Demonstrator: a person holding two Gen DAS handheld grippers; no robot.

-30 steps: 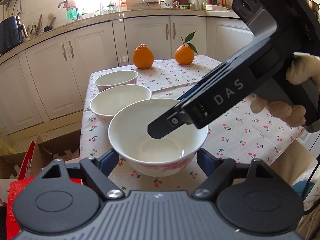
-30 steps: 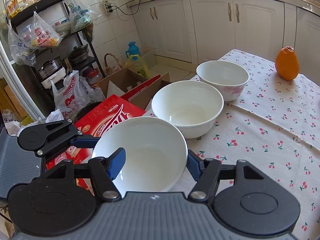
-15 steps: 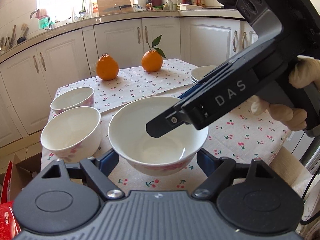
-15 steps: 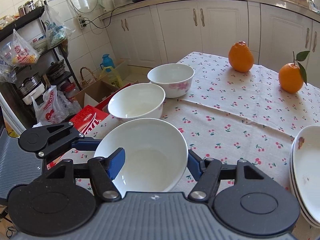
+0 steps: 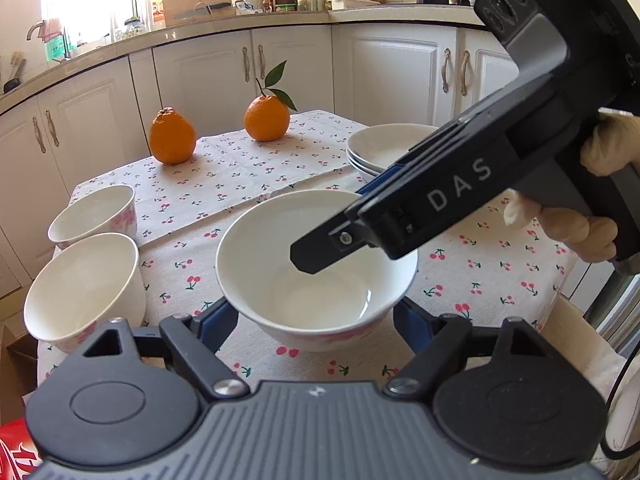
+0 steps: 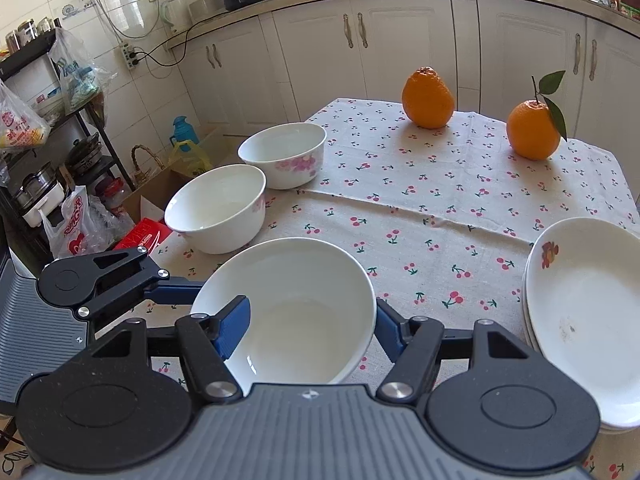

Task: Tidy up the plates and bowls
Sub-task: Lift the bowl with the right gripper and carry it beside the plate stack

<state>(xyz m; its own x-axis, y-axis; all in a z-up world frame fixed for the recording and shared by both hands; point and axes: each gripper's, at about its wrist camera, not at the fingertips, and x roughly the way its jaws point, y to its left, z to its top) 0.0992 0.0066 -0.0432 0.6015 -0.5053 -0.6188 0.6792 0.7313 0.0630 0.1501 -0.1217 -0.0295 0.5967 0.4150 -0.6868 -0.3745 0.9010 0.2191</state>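
A white bowl (image 5: 316, 268) with pink flowers is held between both grippers, above the cherry-print tablecloth (image 5: 240, 176). My left gripper (image 5: 316, 322) has its fingers against the bowl's two outer sides. My right gripper (image 6: 308, 322) has one finger (image 6: 232, 330) inside the bowl (image 6: 296, 312) and one outside its rim; it also shows in the left wrist view (image 5: 320, 256). Two more white bowls (image 6: 218, 208) (image 6: 284, 154) stand at the table's left edge. A stack of white plates (image 6: 588, 304) sits at the right.
Two oranges (image 6: 428, 98) (image 6: 534, 130) stand at the far side of the table. White kitchen cabinets (image 6: 360, 52) lie behind. Boxes and bags (image 6: 80, 224) sit on the floor left of the table.
Both grippers have carried the bowl to the right, away from the two other bowls. The stack of plates has come into view on the right.
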